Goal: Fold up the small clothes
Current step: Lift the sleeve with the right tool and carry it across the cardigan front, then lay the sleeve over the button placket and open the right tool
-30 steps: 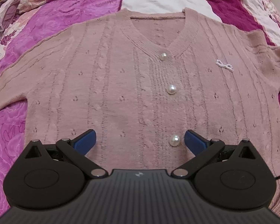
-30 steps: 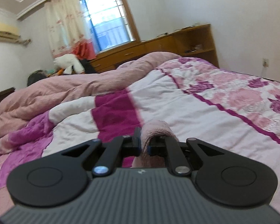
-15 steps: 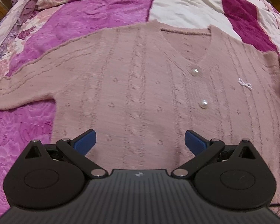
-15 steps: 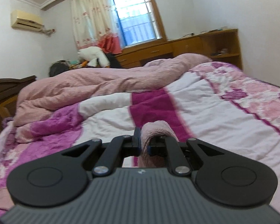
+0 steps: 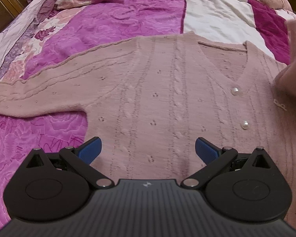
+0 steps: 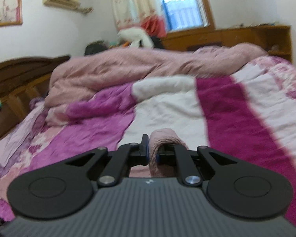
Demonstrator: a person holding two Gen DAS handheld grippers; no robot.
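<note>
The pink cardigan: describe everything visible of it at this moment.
The pink cardigan is a dusty-pink cable knit with a V-neck, pearl buttons and a small white bow motif. It lies front up on the quilt, one sleeve spread flat. The other sleeve is lifted, clamped in the right gripper.

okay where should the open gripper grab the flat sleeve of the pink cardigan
Grip the sleeve near its cuff end, at the left edge of the left wrist view. It lies flat on the bedspread, so bring the left gripper down from above and pinch across its width.

The cardigan (image 5: 157,98) is dusty pink, cable-knit, with pearl-white buttons (image 5: 235,91). The bedspread (image 5: 118,23) is magenta, white and floral patchwork.
</note>
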